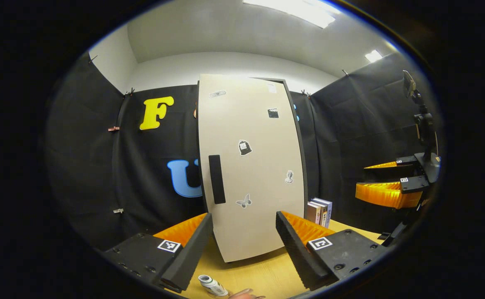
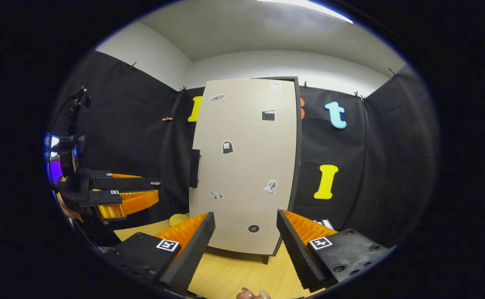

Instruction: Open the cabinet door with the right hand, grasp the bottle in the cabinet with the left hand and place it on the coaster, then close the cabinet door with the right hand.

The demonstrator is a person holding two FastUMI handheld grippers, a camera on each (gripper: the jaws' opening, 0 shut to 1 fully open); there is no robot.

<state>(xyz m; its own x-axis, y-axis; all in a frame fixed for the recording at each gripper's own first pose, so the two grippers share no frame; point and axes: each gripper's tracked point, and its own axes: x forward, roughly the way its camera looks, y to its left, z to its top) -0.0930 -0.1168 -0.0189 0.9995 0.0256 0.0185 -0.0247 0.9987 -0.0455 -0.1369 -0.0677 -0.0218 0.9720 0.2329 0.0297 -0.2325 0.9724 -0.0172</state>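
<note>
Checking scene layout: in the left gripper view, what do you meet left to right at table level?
Left gripper open, then: bottle → cabinet door → books → right gripper.

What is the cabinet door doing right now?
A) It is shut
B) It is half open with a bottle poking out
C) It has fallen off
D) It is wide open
A: the cabinet door lies flat and closed across the front, its dark handle untouched, and both the left gripper and the right gripper hang open in front of it.
</note>
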